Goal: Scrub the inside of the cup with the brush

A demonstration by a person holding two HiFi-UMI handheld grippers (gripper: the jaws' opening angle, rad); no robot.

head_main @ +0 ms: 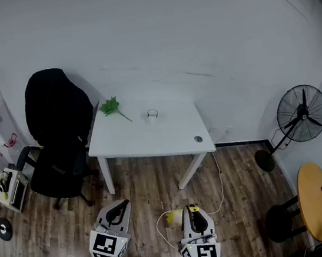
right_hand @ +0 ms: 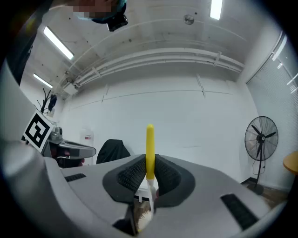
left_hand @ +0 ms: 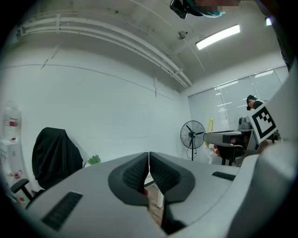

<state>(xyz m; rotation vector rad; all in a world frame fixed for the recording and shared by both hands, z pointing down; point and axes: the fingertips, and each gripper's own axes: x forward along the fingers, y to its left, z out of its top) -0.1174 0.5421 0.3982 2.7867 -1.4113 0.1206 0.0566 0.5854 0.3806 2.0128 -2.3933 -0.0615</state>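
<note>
Standing on wood floor [head_main: 147, 201], table [head_main: 144, 138] holds cup [head_main: 153, 116]; left gripper [left_hand: 149, 160] jaws closed, right gripper [right_hand: 149, 162] jaws grip brush [right_hand: 150, 144].

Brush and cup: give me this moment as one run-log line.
right hand-held gripper: shut on brush | left hand-held gripper: shut, empty | cup: on table, apart from both | scrubbing: not started

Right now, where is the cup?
In the head view the cup stands on the white table, near its back edge, just right of the green sprig.
</note>
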